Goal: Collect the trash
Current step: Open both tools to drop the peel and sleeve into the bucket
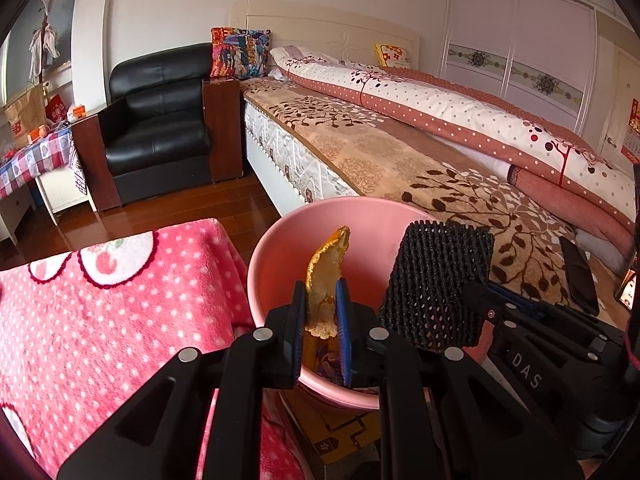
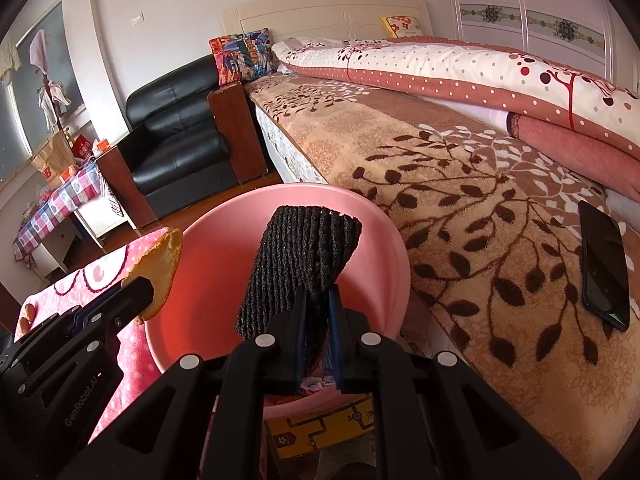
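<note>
My left gripper is shut on an orange peel and holds it over the pink bin. The peel also shows in the right wrist view at the left. My right gripper is shut on a black foam net and holds it over the same pink bin. The net shows in the left wrist view at the right. Some trash lies at the bottom of the bin.
A pink dotted blanket lies left of the bin. The bed with a brown leaf blanket is to the right, with a black phone on it. A black armchair stands at the back. A yellow box sits under the bin.
</note>
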Motion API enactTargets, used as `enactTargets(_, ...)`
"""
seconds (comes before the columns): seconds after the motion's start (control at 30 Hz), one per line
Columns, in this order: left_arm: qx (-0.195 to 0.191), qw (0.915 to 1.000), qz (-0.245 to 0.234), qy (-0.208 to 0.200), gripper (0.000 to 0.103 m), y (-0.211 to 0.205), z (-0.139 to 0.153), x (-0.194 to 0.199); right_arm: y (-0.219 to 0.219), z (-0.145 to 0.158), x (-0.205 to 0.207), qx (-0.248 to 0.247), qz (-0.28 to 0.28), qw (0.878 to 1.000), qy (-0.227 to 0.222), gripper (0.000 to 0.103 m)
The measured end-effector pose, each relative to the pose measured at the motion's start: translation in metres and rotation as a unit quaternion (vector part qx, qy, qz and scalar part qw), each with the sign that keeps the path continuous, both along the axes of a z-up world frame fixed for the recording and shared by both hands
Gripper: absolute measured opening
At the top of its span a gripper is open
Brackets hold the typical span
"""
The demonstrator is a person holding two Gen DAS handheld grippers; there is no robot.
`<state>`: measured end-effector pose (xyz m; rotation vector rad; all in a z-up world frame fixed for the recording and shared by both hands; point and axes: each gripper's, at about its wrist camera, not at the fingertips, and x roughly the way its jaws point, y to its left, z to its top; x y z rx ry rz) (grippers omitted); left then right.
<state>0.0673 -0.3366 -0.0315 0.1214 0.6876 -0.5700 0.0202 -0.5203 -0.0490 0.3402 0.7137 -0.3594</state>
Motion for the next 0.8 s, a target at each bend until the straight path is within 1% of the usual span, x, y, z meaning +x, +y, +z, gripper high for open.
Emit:
enactTargets(0.17,-0.008,0.9999,-0.007,0.007,0.014,-0.002,0.0,-0.001,0.0,-0.003,0.001,0.002,0.002,1.0,0.002,0.01)
enactTargets(0.27,-0.015,0.9997,-0.013,0.015,0.015,-0.001,0.001,0.0,0.001,-0.003,0.001,0.001,0.001,1.0,0.003,0.013)
enactTargets(0.33,-0.015,0.9996,-0.015,0.017,0.016,-0.001,0.001,-0.001,0.001,-0.003,0.0,0.002,0.002,1.0,0.002,0.017)
enactTargets(0.37,-0.015,0.9996,-0.016,0.017,0.018,-0.001,0.002,-0.001,0.001,-0.003,0.0,0.002,0.003,1.0,0.001,0.018)
enactTargets(0.43,-0.016,0.9996,-0.018,0.016,0.03,-0.002,0.003,-0.002,0.002,-0.002,-0.001,0.002,0.004,1.0,0.001,0.021)
enactTargets(0.53,-0.017,0.9996,-0.019,0.015,0.036,-0.003,0.005,-0.004,0.003,-0.002,-0.002,0.001,0.001,1.0,-0.001,0.026)
enactTargets(0.7,-0.013,0.9997,-0.018,0.005,0.038,-0.003,0.01,-0.01,0.004,0.002,-0.008,0.008,0.003,1.0,-0.008,0.028)
enactTargets(0.77,-0.012,0.9997,-0.02,0.0,0.038,-0.002,0.014,-0.014,0.007,0.005,-0.012,0.008,0.006,1.0,-0.013,0.033)
enactTargets(0.8,-0.01,0.9997,-0.02,-0.004,0.038,-0.002,0.016,-0.016,0.008,0.007,-0.014,0.008,0.006,1.0,-0.016,0.037)
